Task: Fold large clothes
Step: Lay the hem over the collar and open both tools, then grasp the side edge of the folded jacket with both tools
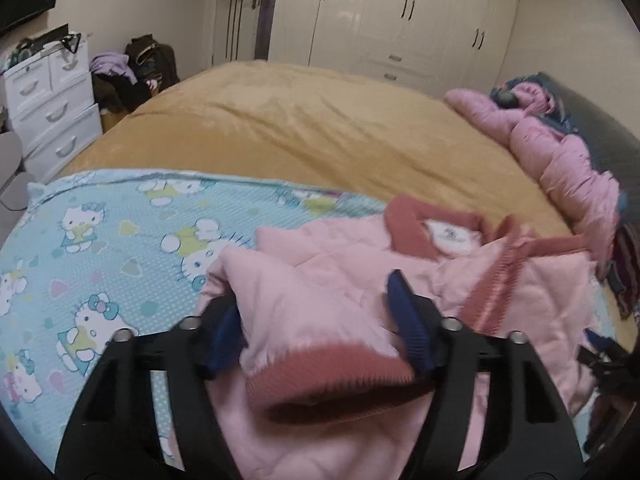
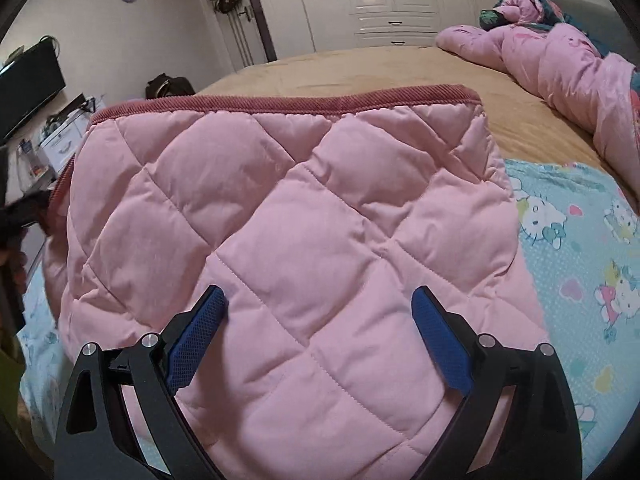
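A pink quilted jacket (image 1: 340, 264) with dark-pink ribbed trim lies on a blue cartoon-cat sheet (image 1: 100, 240) on the bed. In the left wrist view its sleeve with the ribbed cuff (image 1: 328, 376) lies between my left gripper's (image 1: 316, 316) blue fingers, which stand wide apart around it. In the right wrist view the jacket's quilted body (image 2: 288, 208) fills the middle, its ribbed hem (image 2: 280, 102) at the far edge. My right gripper (image 2: 320, 300) is open, its fingers spread over the near part of the fabric.
The tan bed cover (image 1: 320, 128) stretches beyond the sheet. A pink duvet (image 2: 560, 64) is bunched at the right by the grey headboard. White wardrobes (image 1: 400, 12) stand behind. A white drawer unit (image 1: 48, 96) and a pile of bags (image 1: 140, 68) stand at the left.
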Demonstrator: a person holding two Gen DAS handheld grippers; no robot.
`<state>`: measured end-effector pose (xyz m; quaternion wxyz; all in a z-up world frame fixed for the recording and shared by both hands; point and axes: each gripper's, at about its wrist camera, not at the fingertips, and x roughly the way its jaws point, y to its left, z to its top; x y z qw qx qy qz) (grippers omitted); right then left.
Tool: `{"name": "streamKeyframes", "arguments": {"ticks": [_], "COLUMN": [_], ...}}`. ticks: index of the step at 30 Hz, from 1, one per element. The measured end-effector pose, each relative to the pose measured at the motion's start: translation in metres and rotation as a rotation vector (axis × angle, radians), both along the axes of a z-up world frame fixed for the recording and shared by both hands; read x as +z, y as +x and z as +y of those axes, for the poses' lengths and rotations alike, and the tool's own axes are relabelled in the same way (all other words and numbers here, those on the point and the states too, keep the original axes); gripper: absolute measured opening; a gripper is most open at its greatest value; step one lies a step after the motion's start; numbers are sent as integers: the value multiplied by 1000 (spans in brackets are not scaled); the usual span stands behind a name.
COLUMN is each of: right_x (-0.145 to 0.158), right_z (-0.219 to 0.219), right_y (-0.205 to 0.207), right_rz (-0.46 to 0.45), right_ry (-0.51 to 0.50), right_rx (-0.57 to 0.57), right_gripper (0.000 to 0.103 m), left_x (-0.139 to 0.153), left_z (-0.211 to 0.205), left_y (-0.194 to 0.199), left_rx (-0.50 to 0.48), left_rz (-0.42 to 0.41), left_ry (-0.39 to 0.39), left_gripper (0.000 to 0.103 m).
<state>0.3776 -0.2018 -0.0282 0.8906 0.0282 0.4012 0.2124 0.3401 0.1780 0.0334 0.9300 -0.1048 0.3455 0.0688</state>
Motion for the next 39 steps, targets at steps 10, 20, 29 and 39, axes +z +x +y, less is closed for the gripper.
{"name": "streamKeyframes", "arguments": {"ticks": [10, 20, 29, 39], "right_x": [2, 17, 49, 44], "right_z": [-3, -18, -33, -66], "right_y": [2, 2, -8, 5], "right_rz": [6, -17, -121, -151], "right_ry": [17, 91, 86, 36], "right_rx": [-9, -31, -64, -170], "right_gripper": [94, 95, 97, 98], "left_x": [46, 74, 64, 5], "left_z": [-26, -50, -53, -8], "left_y": [-26, -45, -56, -46], "left_rx": [-28, -54, -60, -1], "left_rz": [-154, -235, -210, -49], "left_ry": [103, 213, 261, 259], "left_gripper": [94, 94, 94, 94]}}
